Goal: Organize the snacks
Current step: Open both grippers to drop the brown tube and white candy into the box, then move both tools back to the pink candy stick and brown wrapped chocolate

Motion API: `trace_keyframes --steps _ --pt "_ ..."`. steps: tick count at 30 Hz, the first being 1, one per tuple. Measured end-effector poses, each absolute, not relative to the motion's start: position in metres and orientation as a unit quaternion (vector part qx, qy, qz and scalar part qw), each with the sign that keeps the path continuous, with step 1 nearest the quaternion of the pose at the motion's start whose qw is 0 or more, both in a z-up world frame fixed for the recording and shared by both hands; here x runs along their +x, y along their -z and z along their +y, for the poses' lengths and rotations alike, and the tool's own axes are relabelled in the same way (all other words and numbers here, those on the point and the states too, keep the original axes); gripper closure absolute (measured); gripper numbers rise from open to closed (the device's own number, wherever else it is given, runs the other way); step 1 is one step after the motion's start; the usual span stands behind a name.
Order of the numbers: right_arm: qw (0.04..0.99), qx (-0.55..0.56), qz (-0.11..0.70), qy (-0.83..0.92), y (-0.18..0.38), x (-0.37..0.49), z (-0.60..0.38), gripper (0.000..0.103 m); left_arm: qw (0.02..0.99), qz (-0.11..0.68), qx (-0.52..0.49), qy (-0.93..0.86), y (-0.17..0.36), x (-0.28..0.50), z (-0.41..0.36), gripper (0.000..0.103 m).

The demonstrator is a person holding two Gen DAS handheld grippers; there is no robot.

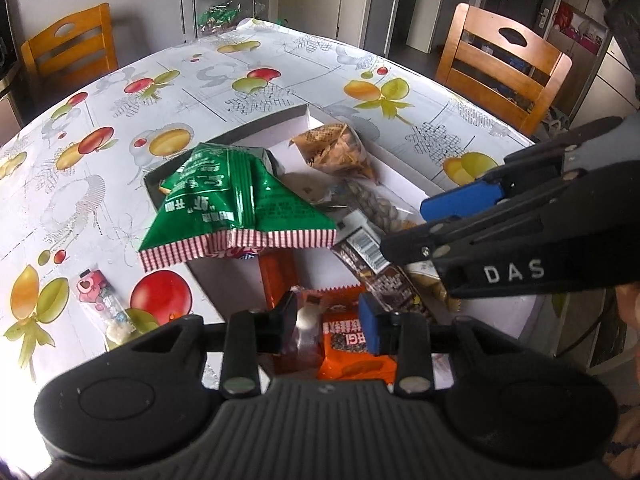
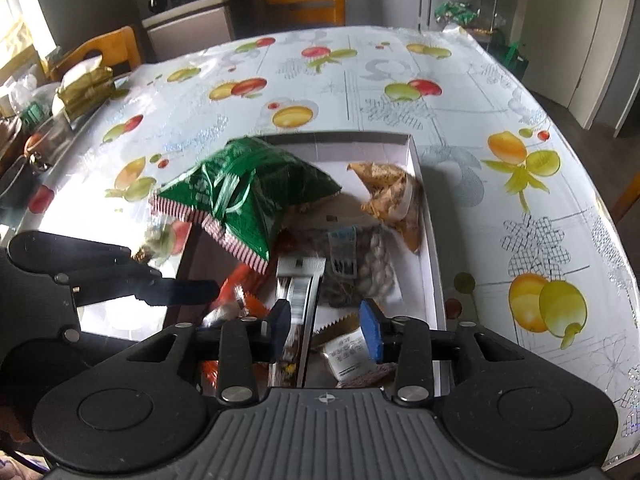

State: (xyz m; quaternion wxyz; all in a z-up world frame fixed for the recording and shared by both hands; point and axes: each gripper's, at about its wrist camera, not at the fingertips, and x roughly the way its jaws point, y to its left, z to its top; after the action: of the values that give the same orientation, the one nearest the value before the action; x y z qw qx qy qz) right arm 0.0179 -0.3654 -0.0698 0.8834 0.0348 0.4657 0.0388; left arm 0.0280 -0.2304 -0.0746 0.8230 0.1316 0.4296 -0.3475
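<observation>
Snacks lay mostly gathered in the shallow white box: a green packet draped over its rim, a brown packet and an orange packet inside. One pink candy packet remained outside on the tablecloth. The left gripper and right gripper both stood part-open above the box, holding nothing. Judged well advanced; stray packet and tidying outstanding.

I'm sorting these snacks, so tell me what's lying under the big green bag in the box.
Under the green bag an orange packet pokes out, and the white box floor shows. Anything deeper beneath it is covered.
</observation>
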Motion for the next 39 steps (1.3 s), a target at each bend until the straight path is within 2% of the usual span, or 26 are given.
trace_keyframes --steps 26,39 --pt "0.909 0.028 0.397 -0.124 0.028 0.036 -0.301 0.059 0.864 0.413 0.09 0.273 0.057 0.036 -0.15 0.07" --pt "0.902 0.007 0.4 -0.16 0.028 0.056 -0.257 0.059 0.87 0.427 0.075 0.234 0.061 0.044 -0.106 0.07"
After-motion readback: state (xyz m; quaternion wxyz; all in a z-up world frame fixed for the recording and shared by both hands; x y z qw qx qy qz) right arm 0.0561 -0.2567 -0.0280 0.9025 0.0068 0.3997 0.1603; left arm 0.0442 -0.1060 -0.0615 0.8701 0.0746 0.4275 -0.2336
